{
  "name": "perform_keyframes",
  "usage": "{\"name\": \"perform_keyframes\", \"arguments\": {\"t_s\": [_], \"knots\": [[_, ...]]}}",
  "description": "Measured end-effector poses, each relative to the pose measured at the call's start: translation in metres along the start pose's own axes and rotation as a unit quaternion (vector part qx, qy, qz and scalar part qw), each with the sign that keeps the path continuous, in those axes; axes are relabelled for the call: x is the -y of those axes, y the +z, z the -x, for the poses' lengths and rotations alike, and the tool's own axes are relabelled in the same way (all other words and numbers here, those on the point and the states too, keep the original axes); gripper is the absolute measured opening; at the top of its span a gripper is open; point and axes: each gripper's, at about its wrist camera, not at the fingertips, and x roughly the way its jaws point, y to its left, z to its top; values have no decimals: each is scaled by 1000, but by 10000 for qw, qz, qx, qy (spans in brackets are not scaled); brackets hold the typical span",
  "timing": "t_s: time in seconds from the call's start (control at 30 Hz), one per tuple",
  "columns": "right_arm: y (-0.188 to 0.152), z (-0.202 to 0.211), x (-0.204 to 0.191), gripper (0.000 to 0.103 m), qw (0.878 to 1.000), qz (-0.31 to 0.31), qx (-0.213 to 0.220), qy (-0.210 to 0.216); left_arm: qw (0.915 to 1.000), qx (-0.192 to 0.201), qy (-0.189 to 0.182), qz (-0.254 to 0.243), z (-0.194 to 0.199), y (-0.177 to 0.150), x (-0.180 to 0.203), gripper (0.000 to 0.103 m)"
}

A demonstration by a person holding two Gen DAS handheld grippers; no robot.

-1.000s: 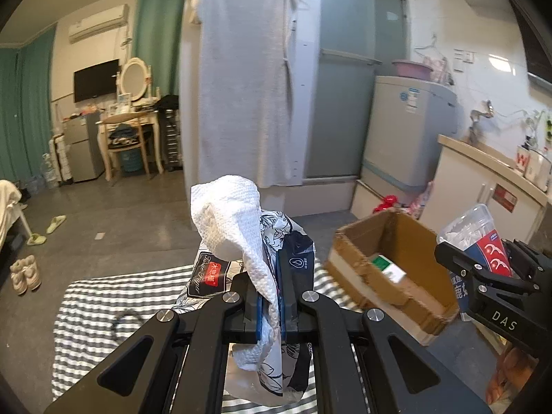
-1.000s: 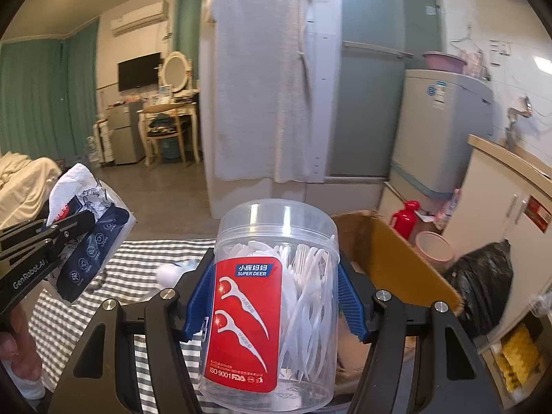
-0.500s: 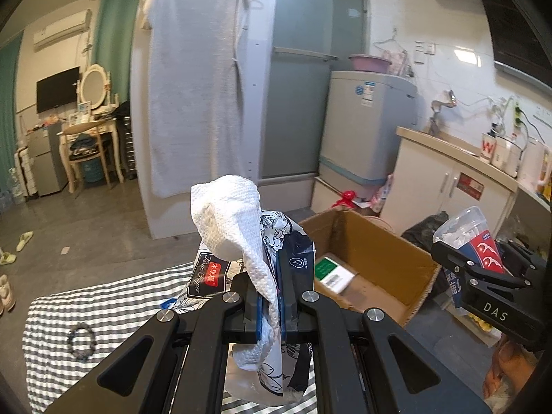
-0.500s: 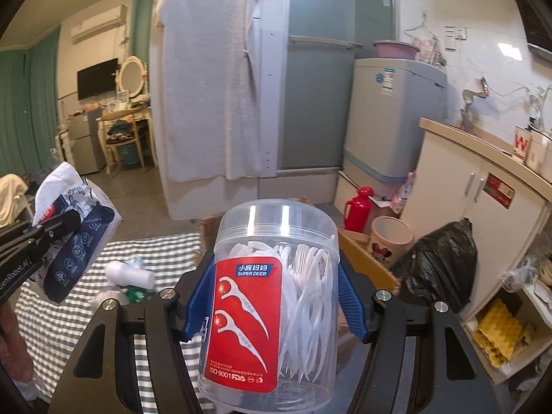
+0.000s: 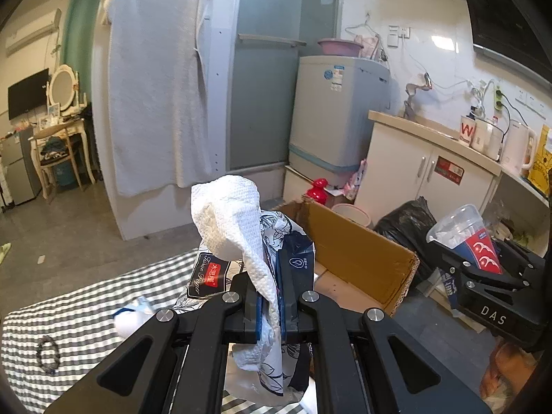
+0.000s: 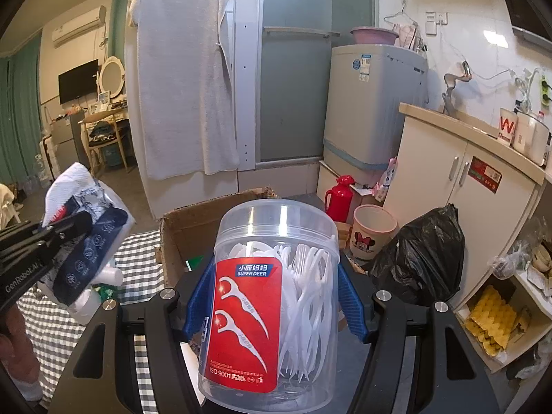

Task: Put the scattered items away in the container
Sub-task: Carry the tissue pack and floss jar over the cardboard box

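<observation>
I see the cardboard box [image 5: 355, 252] right of the checked cloth [image 5: 69, 317]; a bracelet [image 5: 47, 351] lies on the cloth.

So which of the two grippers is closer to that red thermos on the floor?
Right. The right gripper is beside the box, toward the red thermos; the left gripper is over the checked cloth, box between.

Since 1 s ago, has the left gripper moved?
Yes. The left gripper, holding the tissue pack, swung right: the cardboard box slid left toward centre.
</observation>
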Motion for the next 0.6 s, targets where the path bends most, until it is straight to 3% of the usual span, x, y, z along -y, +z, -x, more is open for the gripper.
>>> {"name": "perform_keyframes", "arguments": {"t_s": [0.6], "knots": [[-2, -101, 1, 64, 9968, 176, -737, 271, 9972, -701, -251, -90, -112, 17, 26, 6]]}}
